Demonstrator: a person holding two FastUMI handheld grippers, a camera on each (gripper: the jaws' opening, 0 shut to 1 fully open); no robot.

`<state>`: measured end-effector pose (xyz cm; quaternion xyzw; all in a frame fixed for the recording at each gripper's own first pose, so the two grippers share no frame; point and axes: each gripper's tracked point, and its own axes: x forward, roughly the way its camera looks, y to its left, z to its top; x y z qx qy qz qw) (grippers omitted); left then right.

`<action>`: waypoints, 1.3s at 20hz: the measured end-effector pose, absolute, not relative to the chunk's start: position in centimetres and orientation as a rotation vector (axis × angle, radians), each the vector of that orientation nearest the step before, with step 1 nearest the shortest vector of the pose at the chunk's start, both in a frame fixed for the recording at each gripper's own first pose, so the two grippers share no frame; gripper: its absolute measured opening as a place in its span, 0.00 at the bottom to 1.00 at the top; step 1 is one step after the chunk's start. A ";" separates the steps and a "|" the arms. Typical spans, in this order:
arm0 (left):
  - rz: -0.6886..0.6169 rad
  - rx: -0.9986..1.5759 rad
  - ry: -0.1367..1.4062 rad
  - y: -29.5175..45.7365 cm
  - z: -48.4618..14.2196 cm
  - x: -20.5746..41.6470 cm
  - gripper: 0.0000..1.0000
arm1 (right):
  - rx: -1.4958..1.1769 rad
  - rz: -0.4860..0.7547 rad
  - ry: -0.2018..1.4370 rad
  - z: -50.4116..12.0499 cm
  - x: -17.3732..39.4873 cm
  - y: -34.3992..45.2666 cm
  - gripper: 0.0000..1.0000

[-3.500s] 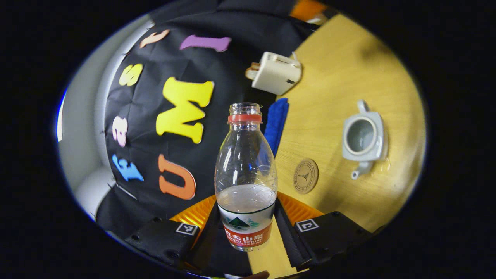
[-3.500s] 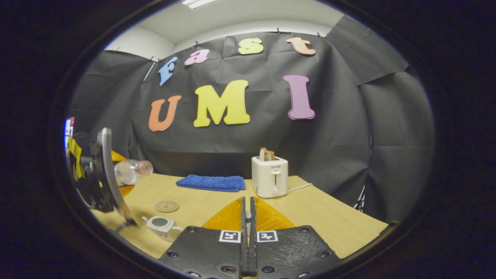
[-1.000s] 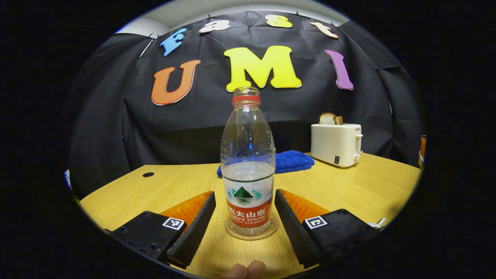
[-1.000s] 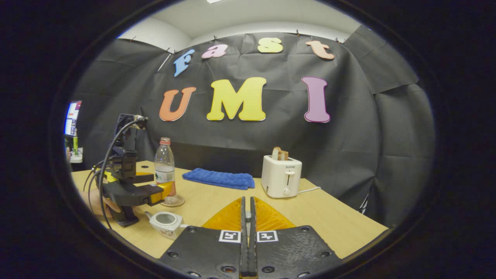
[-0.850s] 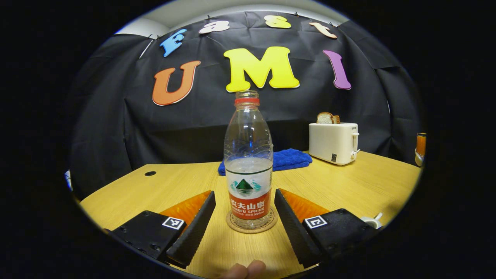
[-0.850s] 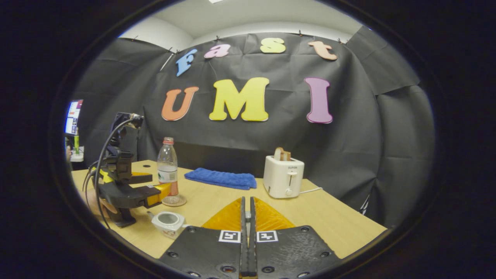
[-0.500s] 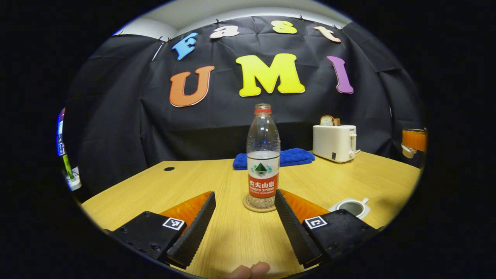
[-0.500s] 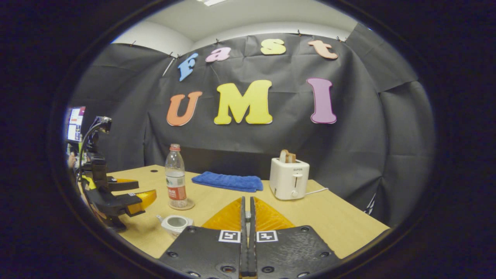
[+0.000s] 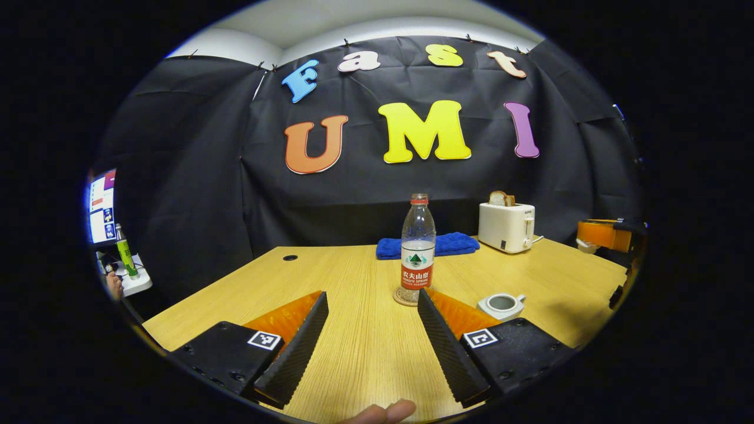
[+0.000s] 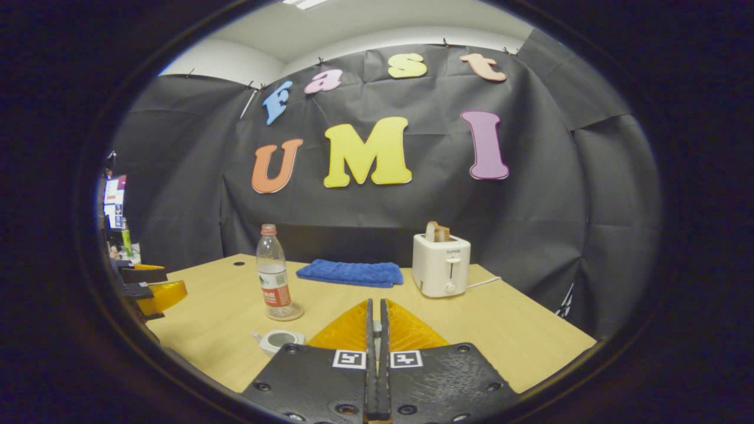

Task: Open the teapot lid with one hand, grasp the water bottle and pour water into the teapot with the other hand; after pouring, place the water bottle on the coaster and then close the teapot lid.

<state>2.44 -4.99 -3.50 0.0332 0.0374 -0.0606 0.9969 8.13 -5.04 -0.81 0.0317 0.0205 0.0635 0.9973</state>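
Note:
The water bottle point(image 9: 417, 247), clear with a red label and partly full, stands upright and uncapped on the round coaster point(image 9: 406, 298). My left gripper point(image 9: 371, 347) is open, drawn back from it, with nothing between its fingers. Just right of the coaster sits the pale teapot point(image 9: 500, 305), its top open. At the far right my right gripper point(image 9: 604, 234) hovers with a pale lid point(image 9: 584, 245) at its tip. In the right gripper view, my right gripper point(image 10: 374, 353) is shut, and the bottle point(image 10: 274, 274), coaster point(image 10: 285, 312), teapot point(image 10: 280, 340) and left gripper point(image 10: 160, 284) lie to its left.
A white toaster point(image 10: 441, 265) with bread and a folded blue cloth point(image 10: 350, 273) stand at the back of the wooden table point(image 10: 471, 330). A cable runs right from the toaster. A small round hole point(image 9: 289, 257) lies in the tabletop at back left.
The tilted bottle was brought upright and set on the coaster. My left gripper let go and pulled back toward the near edge. The right gripper stayed shut and hardly moved.

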 end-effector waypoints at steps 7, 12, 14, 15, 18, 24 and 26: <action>-0.136 0.075 0.051 -2.8 -0.7 -0.8 0.96 | 0.056 0.265 0.091 -2.3 9.7 1.9 0.00; -0.154 0.050 0.064 -1.2 -0.1 -1.2 0.96 | 0.096 0.315 0.148 -4.4 11.2 6.8 0.01; -0.134 0.043 0.064 0.0 -0.1 -1.0 0.96 | 0.083 0.315 0.146 -4.7 11.6 7.7 0.02; -0.127 0.037 0.071 0.4 -0.3 -0.9 0.95 | 0.083 0.312 0.157 -5.4 11.8 8.0 0.02; -0.113 0.022 0.090 1.1 -0.7 -0.6 0.96 | 0.088 0.313 0.195 -6.7 12.2 8.8 0.03; -0.139 -0.021 0.119 0.5 -1.1 -0.7 0.96 | 0.085 0.312 0.203 -7.0 12.3 9.2 0.05; -0.144 -0.013 0.120 0.4 -1.3 -0.8 0.96 | 0.074 0.310 0.195 -6.8 12.3 9.1 0.05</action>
